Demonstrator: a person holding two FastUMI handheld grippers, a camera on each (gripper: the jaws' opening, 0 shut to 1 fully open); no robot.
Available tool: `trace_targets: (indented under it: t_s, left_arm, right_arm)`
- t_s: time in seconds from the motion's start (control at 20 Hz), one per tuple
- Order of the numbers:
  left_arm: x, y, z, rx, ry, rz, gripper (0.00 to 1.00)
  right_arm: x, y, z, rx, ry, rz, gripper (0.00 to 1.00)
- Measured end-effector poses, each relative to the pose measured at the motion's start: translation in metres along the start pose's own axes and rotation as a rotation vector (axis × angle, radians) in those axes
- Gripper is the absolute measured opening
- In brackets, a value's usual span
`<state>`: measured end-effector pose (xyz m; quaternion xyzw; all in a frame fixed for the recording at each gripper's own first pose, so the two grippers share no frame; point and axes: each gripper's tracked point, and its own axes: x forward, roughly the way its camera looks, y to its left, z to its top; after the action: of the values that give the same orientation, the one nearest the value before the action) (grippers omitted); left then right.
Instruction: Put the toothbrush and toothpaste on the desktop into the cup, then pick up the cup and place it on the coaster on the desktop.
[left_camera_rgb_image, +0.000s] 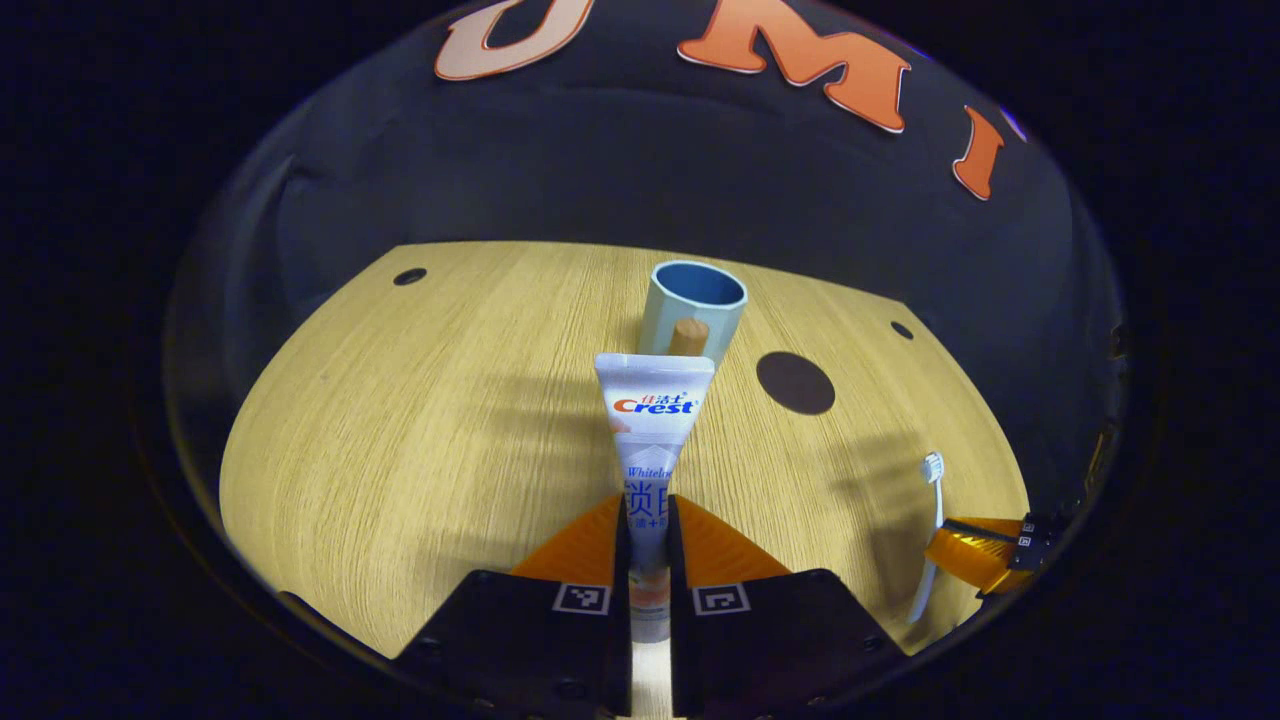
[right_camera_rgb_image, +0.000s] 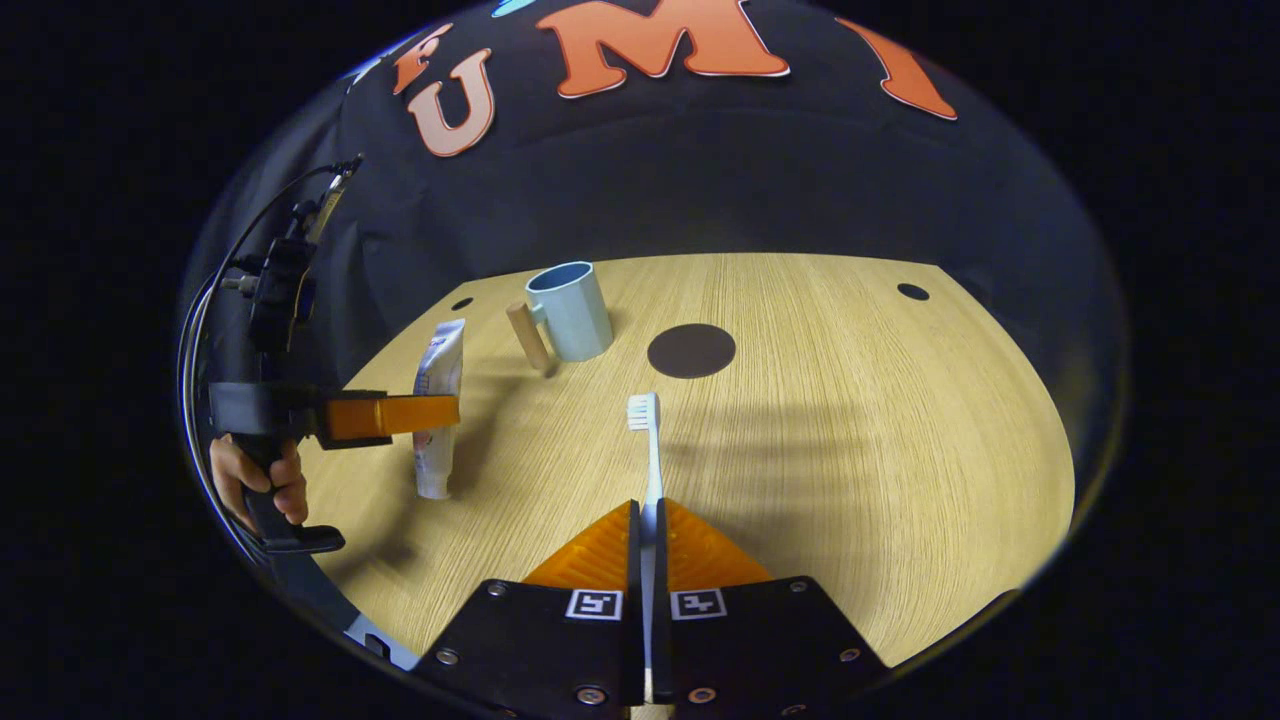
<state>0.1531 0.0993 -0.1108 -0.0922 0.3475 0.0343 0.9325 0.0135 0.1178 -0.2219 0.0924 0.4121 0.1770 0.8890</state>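
Observation:
My left gripper (left_camera_rgb_image: 648, 520) is shut on a white toothpaste tube (left_camera_rgb_image: 652, 415), which sticks forward toward the pale blue cup (left_camera_rgb_image: 692, 312) with a wooden handle (left_camera_rgb_image: 688, 336). In the right gripper view, my right gripper (right_camera_rgb_image: 648, 520) is shut on a white toothbrush (right_camera_rgb_image: 647, 430), bristle end pointing ahead. That view also has the cup (right_camera_rgb_image: 572, 310) standing upright at the far left, the dark round coaster (right_camera_rgb_image: 691, 351) to its right, and the left gripper (right_camera_rgb_image: 400, 414) holding the tube (right_camera_rgb_image: 438, 405). The coaster (left_camera_rgb_image: 795, 383) lies right of the cup, bare.
The wooden desktop (right_camera_rgb_image: 850, 420) has small dark holes near its far corners (right_camera_rgb_image: 912, 292). A hand (right_camera_rgb_image: 262, 482) grips the left gripper's handle at the left edge. The right gripper (left_camera_rgb_image: 985, 550) with the toothbrush (left_camera_rgb_image: 932, 520) is at the right in the left gripper view.

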Motion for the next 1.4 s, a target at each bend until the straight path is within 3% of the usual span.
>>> trace_targets:
  t_s: [0.5,0.85,1.15,1.4]
  left_arm:
    - [-0.043,0.002,0.134,0.045,-0.505,0.035,0.15]
    - [-0.048,-0.009,0.203,0.020,-0.744,0.002,0.15]
    - [-0.025,-0.016,0.233,0.033,-0.849,-0.033,0.14]
    - [0.007,-0.024,0.244,0.009,-0.839,-0.057,0.14]
  right_arm:
    - [0.003,-0.003,0.038,-0.003,-0.150,0.027,0.04]
    - [0.018,-0.006,0.051,0.009,-0.189,0.047,0.03]
    - [0.028,-0.018,0.068,0.034,-0.216,0.028,0.03]
    - [0.035,-0.019,0.079,0.028,-0.240,0.032,0.03]
